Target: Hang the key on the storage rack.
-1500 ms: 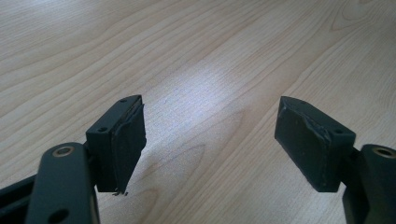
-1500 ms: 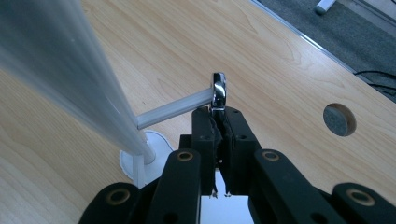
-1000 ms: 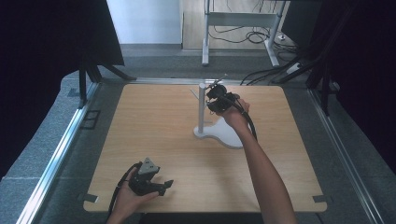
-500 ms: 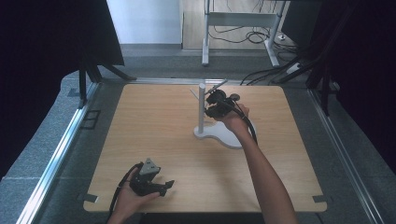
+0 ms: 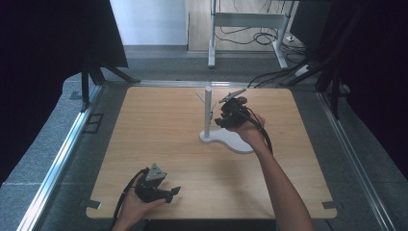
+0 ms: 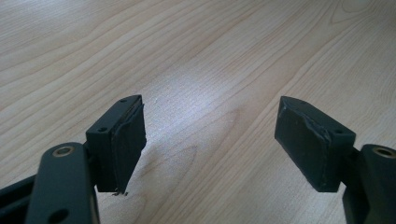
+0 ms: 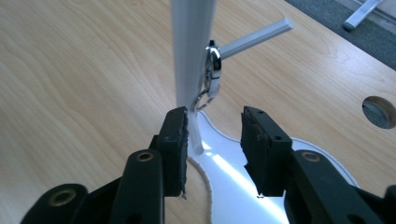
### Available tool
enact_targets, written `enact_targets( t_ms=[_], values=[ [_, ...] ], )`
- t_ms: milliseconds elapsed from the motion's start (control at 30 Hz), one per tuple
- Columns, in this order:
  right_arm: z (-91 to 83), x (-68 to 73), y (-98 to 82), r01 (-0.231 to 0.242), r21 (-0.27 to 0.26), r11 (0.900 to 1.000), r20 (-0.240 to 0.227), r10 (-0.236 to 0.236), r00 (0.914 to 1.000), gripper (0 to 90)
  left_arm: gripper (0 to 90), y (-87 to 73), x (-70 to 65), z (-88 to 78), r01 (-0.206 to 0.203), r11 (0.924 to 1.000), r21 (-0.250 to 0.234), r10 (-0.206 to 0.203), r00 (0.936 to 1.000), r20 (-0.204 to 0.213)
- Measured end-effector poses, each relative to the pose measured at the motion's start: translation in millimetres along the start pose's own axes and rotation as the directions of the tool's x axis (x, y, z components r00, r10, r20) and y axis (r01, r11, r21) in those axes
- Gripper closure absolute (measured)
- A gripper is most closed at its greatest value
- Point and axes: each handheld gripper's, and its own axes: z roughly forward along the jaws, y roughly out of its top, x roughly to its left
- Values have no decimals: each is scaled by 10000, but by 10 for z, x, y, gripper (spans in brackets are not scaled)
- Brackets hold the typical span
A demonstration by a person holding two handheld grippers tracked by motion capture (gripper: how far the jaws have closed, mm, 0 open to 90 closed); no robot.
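Plainly unmarked: metal carabiner [image 7: 213, 70] on white stand [image 7: 191, 51].

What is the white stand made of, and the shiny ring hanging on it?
The stand looks like smooth white plastic or painted metal: even colour, glossy base; I can't tell which. The ring hanging on its peg looks like polished metal, since it's silvery and mirrors light. The table looks like pale wood, showing grain lines.

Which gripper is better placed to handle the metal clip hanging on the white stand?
Right. The right gripper sits right at the white stand, its jaws just opened and empty, with the metal clip hanging on a peg just ahead. The left gripper rests open at the table's near edge, far from the stand.
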Motion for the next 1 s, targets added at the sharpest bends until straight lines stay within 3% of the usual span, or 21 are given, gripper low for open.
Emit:
enact_targets(
  t_ms=[333, 600, 800, 1000],
  values=[
    [-198, 94, -353, -47, -317, 9995, -309, 37, 9995, 529, 252, 3, 13, -14, 38, 10000, -75, -38, 10000, -35],
    [-358, 219, -768, -327, -828, 9960, -536, 283, 9982, 508, 252, 7, -1, -12, -3, 10000, -77, 3, 10000, -78],
    [-323, 364, -1170, -674, -973, 9930, -920, 585, 9940, 497, 252, 7, 5, -10, 13, 10000, -34, -14, 9999, -137],
    [-309, 398, -1447, -1048, -1113, 9882, -1091, 926, 9897, 491, 252, 5, 11, -17, 31, 10000, -41, -31, 9999, -144]
  ],
)
